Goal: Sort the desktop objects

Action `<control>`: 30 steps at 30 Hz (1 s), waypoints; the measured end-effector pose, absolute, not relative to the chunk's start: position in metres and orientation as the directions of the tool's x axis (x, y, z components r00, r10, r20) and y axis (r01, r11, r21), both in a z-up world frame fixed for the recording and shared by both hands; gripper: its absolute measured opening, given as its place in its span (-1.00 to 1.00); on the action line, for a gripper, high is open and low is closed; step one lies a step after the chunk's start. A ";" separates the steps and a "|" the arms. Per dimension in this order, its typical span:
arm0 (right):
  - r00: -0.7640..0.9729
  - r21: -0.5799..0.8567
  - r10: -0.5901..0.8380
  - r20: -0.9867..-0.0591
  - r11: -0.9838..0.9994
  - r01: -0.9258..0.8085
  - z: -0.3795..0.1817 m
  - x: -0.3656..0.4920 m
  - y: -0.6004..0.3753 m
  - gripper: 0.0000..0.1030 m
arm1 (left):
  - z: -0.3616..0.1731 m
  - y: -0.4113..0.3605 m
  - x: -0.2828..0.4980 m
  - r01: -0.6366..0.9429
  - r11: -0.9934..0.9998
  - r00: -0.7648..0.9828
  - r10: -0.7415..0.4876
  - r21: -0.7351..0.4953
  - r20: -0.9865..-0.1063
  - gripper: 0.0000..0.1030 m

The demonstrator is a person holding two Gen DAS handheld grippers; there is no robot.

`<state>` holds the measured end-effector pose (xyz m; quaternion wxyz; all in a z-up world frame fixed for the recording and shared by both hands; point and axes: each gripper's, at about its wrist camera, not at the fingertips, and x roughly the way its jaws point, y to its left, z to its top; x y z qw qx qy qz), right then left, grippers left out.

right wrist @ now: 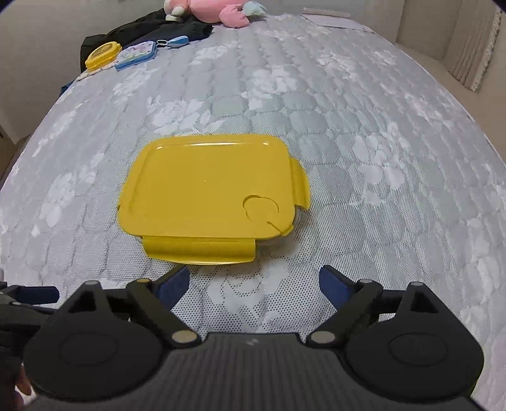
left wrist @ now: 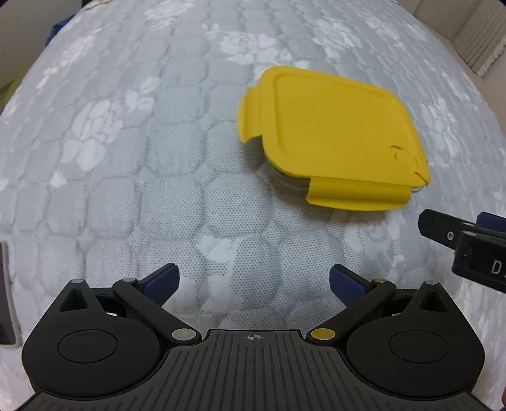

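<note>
A clear container with a yellow snap-on lid point(left wrist: 335, 139) lies flat on the grey quilted bedspread point(left wrist: 158, 158), ahead and to the right of my left gripper point(left wrist: 254, 281), which is open and empty. In the right wrist view the same yellow-lidded container point(right wrist: 208, 196) sits just ahead of my right gripper point(right wrist: 254, 283), slightly to its left. That gripper is open and empty too. The right gripper also shows at the right edge of the left wrist view point(left wrist: 461, 240). The lid's side flaps are unlatched and stick outward.
At the far left of the bed lie a small yellow-lidded box point(right wrist: 102, 55), a blue floral tin point(right wrist: 136, 54), a small blue tag point(right wrist: 177, 41), dark clothing point(right wrist: 164, 28) and a pink plush toy point(right wrist: 215, 11). A phone-like object point(left wrist: 6, 284) lies at the left edge.
</note>
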<state>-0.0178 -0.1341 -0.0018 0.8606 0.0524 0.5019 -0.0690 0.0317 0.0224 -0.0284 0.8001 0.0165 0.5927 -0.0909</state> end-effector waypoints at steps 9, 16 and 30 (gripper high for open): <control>0.490 0.001 -0.075 -0.869 0.988 0.154 -0.002 -0.017 -0.131 0.83 | -0.031 0.017 0.032 0.189 0.978 0.265 -0.132 -0.083 -0.955 1.00; 0.491 -0.001 -0.066 -0.869 0.991 0.131 -0.003 -0.017 -0.129 0.88 | -0.031 0.020 0.037 0.165 0.981 0.254 -0.142 -0.102 -0.957 1.00; 0.465 0.005 -0.069 -0.882 0.988 0.157 -0.007 -0.017 -0.133 0.98 | -0.029 0.014 0.037 0.185 0.978 0.269 -0.145 -0.097 -0.952 1.00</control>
